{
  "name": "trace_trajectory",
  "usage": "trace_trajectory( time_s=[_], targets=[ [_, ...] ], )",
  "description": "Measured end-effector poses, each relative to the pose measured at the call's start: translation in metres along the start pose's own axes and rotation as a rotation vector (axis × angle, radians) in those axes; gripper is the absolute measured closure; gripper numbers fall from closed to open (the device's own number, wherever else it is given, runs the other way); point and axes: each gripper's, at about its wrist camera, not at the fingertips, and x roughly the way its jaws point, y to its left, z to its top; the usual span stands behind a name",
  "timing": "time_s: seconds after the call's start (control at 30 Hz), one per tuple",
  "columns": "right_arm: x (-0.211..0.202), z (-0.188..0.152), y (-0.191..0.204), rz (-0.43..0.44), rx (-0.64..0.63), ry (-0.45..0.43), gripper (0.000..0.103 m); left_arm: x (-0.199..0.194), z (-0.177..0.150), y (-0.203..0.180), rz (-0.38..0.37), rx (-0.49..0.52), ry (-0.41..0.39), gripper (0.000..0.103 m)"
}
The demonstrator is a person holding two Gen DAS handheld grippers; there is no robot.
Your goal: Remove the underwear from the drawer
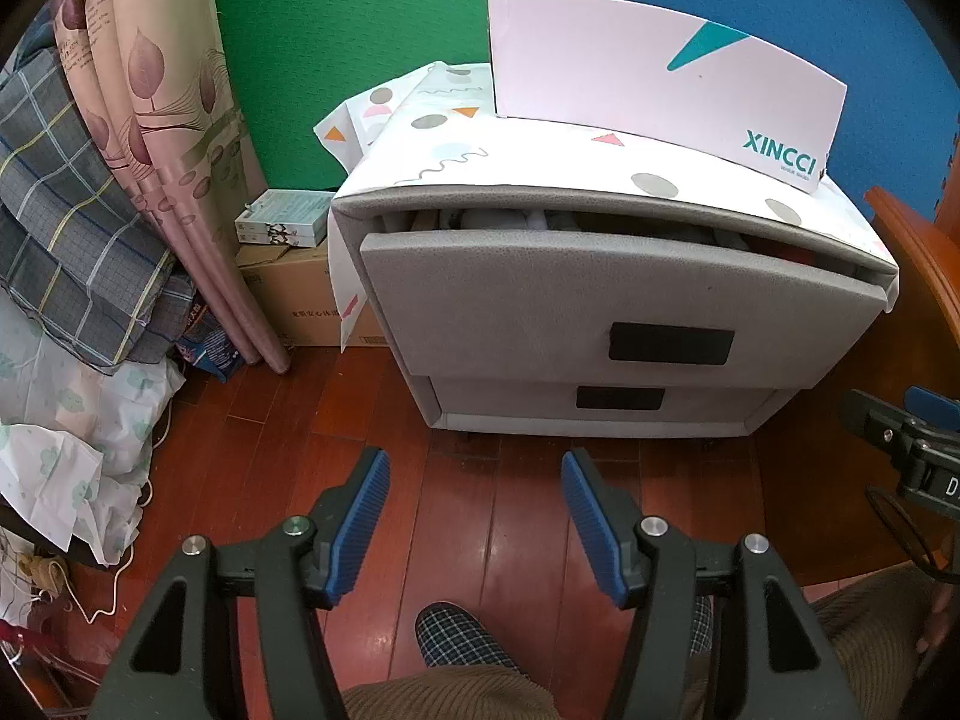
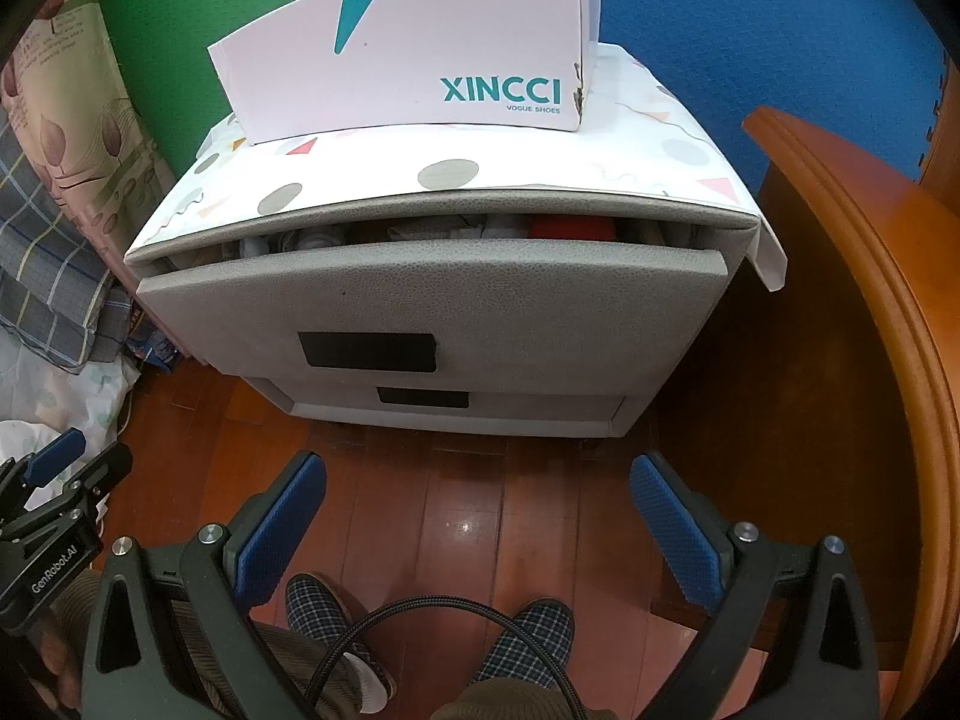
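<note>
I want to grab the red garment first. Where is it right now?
In the right wrist view, the red garment lies in the slightly open top drawer, right of centre, beside pale clothes, below the shoe box.

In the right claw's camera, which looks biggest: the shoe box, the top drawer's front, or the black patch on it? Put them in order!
Biggest to smallest, as they look in that view:
1. top drawer front
2. shoe box, though it sits farther back, so it may be bigger than it looks
3. black patch

Two drawers (image 2: pixel 420 306), one shoebox (image 2: pixel 414 54), two tools (image 1: pixel 474 516).
</note>
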Motion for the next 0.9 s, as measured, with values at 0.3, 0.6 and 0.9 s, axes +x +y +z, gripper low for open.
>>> trace_trajectory(
  time_s=[0.3,0.6,0.9],
  targets=[
    [-0.0004,-0.0005,0.0000,0.001,0.002,0.001,0.002,0.0002,0.0001,-0.0006,0.000,0.000,0.000,0.042],
    [-0.0003,0.0000,-0.0002,0.003,0.004,0.001,0.002,0.0002,0.0005,-0.0012,0.001,0.001,0.001,0.042],
    [-0.0003,0.0000,-0.0006,0.004,0.005,0.000,0.002,0.0003,0.0007,-0.0015,0.001,0.001,0.001,0.042]
  ],
)
